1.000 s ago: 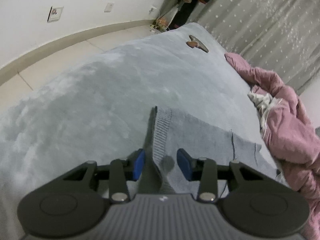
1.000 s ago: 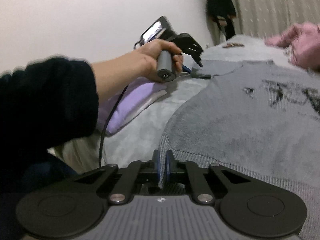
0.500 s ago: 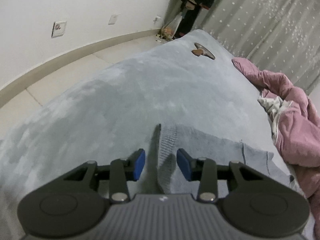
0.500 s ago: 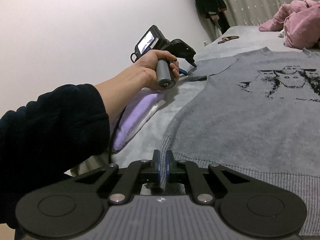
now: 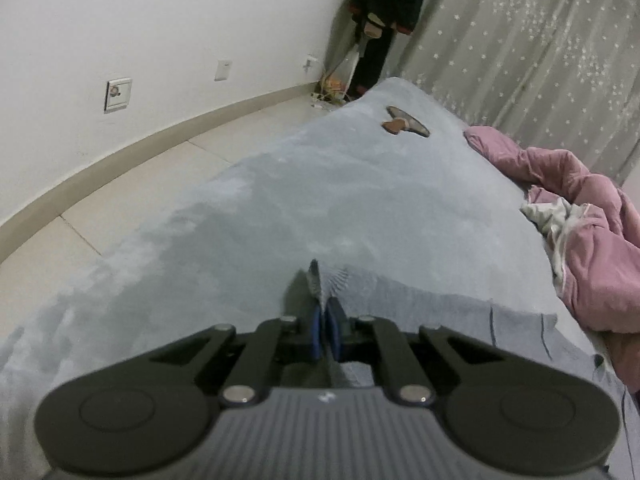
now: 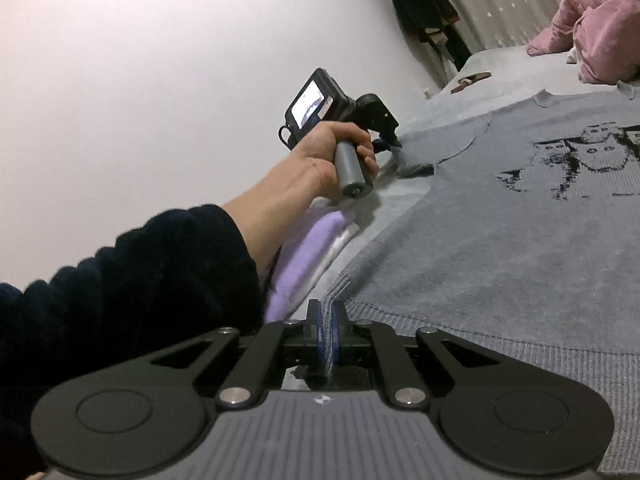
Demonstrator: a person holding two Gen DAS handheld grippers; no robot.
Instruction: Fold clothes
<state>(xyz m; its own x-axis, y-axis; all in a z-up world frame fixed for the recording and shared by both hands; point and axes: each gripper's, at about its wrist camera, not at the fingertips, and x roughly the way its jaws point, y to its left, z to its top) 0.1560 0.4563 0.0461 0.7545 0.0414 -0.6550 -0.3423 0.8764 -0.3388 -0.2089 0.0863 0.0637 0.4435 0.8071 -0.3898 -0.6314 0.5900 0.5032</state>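
A: Left wrist view: left gripper [image 5: 325, 330] had its blue pads [image 5: 316, 334] pressed together on the ribbed sleeve cuff of the grey sweater [image 5: 420, 312]. The cuff stood up in a pinched ridge just beyond the tips. Only that sleeve and a shoulder seam showed here; the body was out of frame.

B: Right wrist view filled that in. The sweater [image 6: 500, 248] lay flat, front up, on the grey bed cover [image 6: 452, 104], with a black knitted figure [image 6: 580, 156] on the chest. Right gripper [image 6: 327, 336] was closed on the corner of the ribbed hem, with a fold of knit visible between the pads.

A: Did the left gripper show in your view?

B: Yes, in the person's left hand [image 6: 332, 160] at the far sleeve, camera screen lit. Dark sleeve [image 6: 120, 280] on the forearm.

A: Textures: bed cover [image 5: 280, 208] was plush, with patchy nap. Sweater was fine knit with ribbing at cuff and hem.

B: A lilac folded item [image 6: 300, 256] lay at the bed edge, just left of the hem.

A: Edges: bare cover stretched ahead of the cuff; a small brown object [image 5: 406, 126] lay far up the bed. A pink quilt [image 5: 592, 240] was heaped along the right, near the shoulder. Pale tiled floor [image 5: 132, 196] lay to the left.
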